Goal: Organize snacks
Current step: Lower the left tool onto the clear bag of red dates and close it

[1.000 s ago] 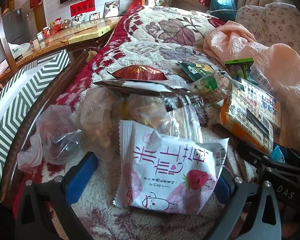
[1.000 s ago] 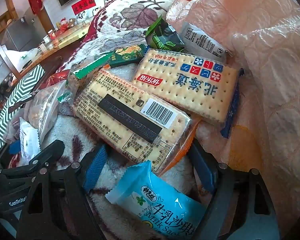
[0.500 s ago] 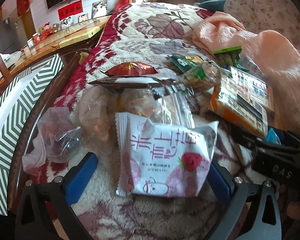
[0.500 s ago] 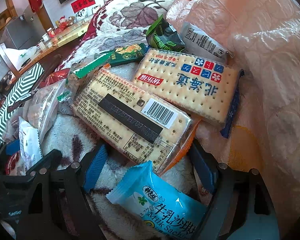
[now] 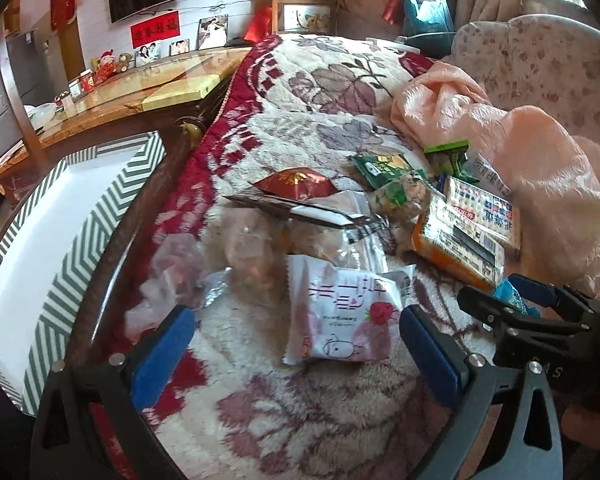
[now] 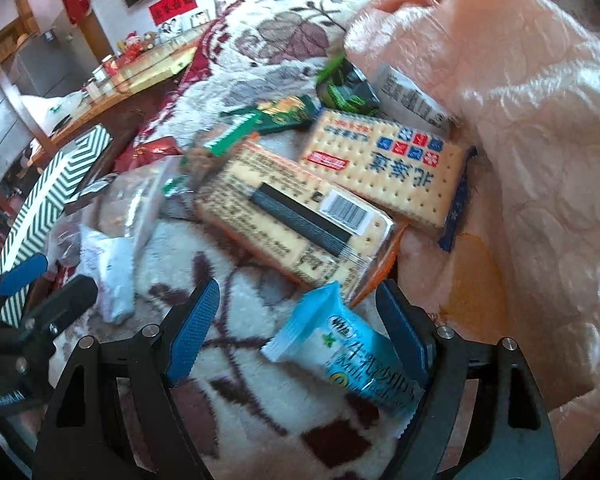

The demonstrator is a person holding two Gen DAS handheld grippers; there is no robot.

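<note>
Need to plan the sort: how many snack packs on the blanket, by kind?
Cracker packs: 2
Green packets: 3
Clear bags: 2
Blue milk packet: 1
Strawberry packet: 1
Red packet: 1
Total: 10

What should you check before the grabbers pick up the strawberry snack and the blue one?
1. Left gripper open: ok.
2. Strawberry packet between the left fingers: ok, it lies flat on the blanket.
3. Right gripper open: ok.
4. Blue milk packet between the right fingers: ok, near the right one.
5. Cracker pack clear of the blue packet: cannot tell.
6. Striped box open: ok.
</note>
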